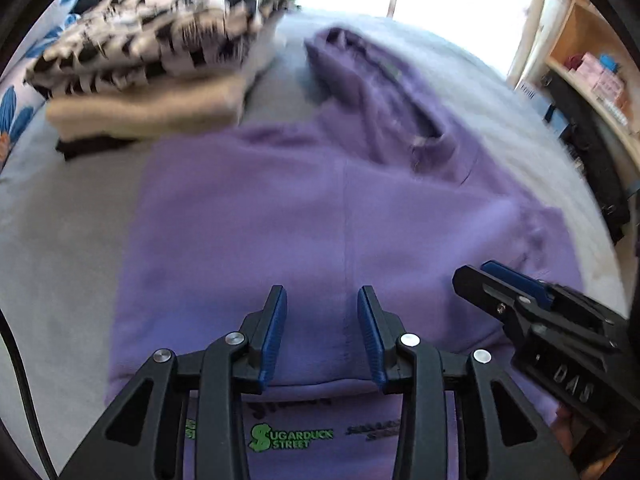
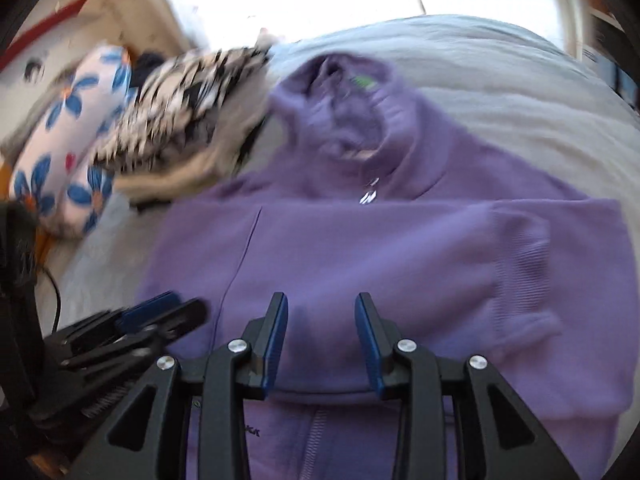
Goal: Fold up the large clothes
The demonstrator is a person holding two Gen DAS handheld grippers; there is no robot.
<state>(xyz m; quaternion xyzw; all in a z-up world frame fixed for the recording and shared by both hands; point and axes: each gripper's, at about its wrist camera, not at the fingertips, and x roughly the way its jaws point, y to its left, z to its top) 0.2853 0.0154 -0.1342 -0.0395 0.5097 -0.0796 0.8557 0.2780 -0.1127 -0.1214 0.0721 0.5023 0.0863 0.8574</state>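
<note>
A purple hoodie (image 1: pixel 304 216) lies flat on the grey bed, hood (image 1: pixel 360 76) at the far end and a sleeve folded across its body (image 2: pixel 460 248). A near fold shows green "Sugarduck Street" print (image 1: pixel 292 436). My left gripper (image 1: pixel 322 304) hovers over the hoodie's near part, jaws apart with nothing between them. My right gripper (image 2: pixel 321 304) stands the same way just beside it, open and empty over the cloth. Each one shows in the other's view: the right gripper (image 1: pixel 476 272) at the right, the left gripper (image 2: pixel 188 304) at the lower left.
A stack of folded clothes (image 1: pixel 152 64), black-and-white patterned on top of beige, sits at the far left beside the hood. A blue-flowered pillow (image 2: pixel 76 136) lies behind it. Grey bedding (image 1: pixel 460 72) spreads to the right, with wooden shelves (image 1: pixel 592 60) beyond the bed edge.
</note>
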